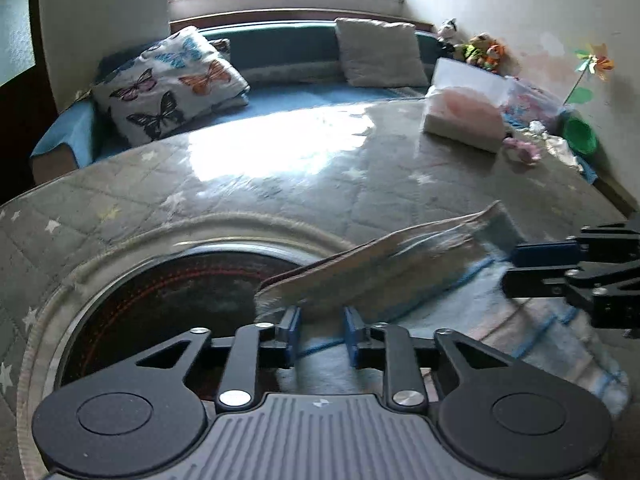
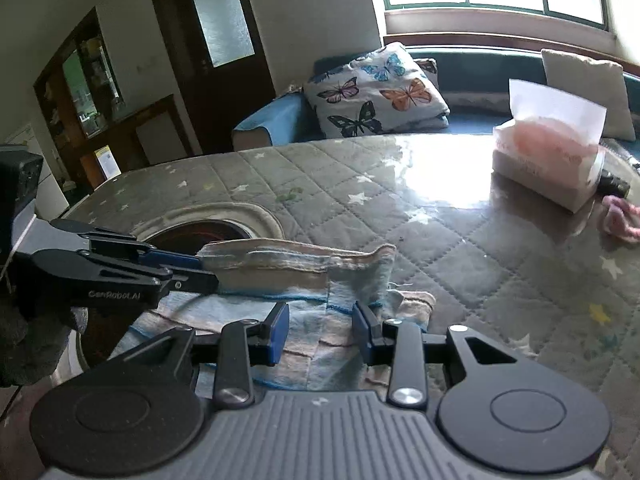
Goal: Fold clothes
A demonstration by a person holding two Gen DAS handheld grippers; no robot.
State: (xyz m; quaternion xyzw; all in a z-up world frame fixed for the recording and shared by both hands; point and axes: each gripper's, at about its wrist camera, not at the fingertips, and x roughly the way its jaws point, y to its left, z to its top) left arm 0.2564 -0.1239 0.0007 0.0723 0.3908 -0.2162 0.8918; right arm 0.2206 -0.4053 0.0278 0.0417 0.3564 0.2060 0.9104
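A light blue and beige striped garment (image 1: 400, 280) lies on the grey quilted table, its far edge raised in a fold (image 2: 296, 264). My left gripper (image 1: 322, 330) is open, its blue pads either side of the garment's near left edge. It also shows in the right wrist view (image 2: 188, 268), its tips at the raised fold's left end. My right gripper (image 2: 320, 332) is open over the garment's right part. It also shows at the right edge of the left wrist view (image 1: 516, 268).
A round dark opening (image 1: 168, 300) with a padded rim is in the table (image 2: 440, 216), left of the garment. A tissue box (image 2: 548, 160), a pink cloth (image 2: 620, 220) and toys (image 1: 480, 50) are at the far right. A bench with a butterfly pillow (image 1: 172, 80) stands behind.
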